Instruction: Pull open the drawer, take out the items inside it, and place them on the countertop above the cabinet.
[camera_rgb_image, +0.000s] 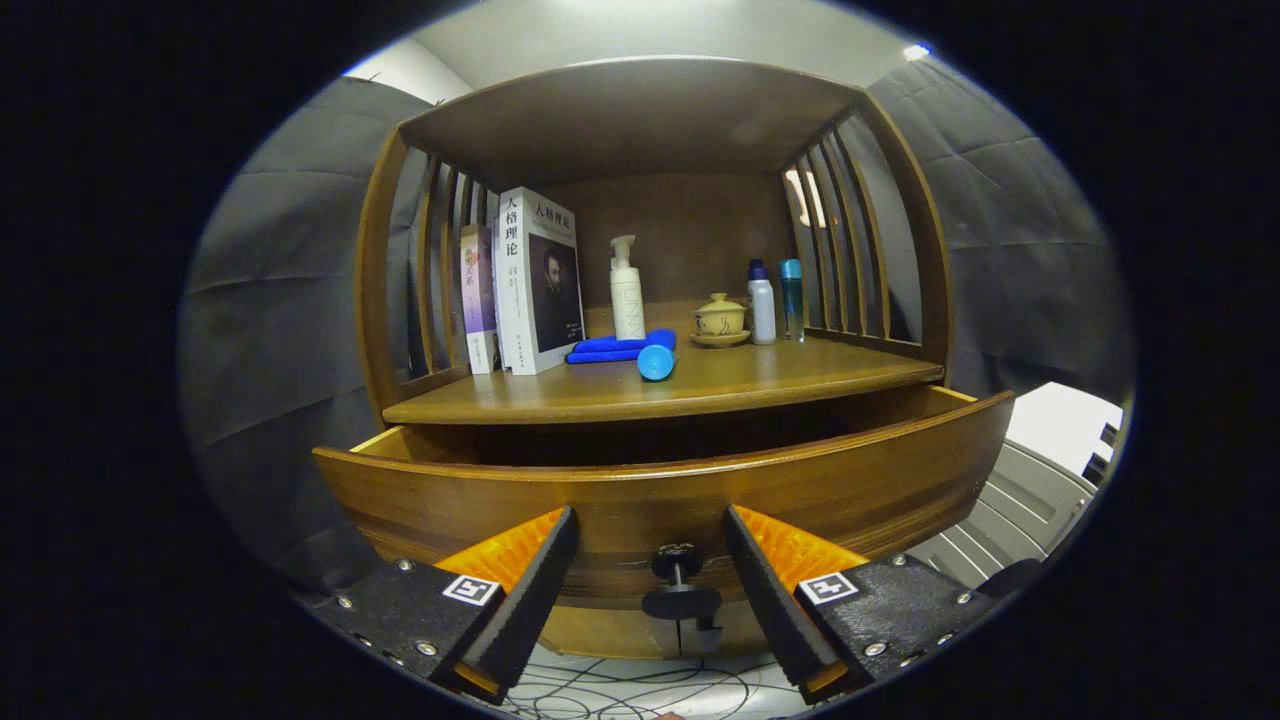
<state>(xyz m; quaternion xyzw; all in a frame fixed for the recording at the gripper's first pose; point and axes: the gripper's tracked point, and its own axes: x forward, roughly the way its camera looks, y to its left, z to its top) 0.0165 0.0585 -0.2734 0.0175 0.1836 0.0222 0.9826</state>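
Spread claw (650, 585) flanks the dark knob (680, 590); curved wooden drawer (660, 490) stands pulled open.

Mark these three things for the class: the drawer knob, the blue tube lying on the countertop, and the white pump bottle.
drawer knob (681, 600): gripper view, on its round front disc.
blue tube (656, 361): gripper view, on its round near end.
white pump bottle (628, 304): gripper view, on the middle of its body.

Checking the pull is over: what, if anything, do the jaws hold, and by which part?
Nothing. The gripper is open, its jaws standing apart on either side of the drawer knob without touching it; the drawer is pulled out.
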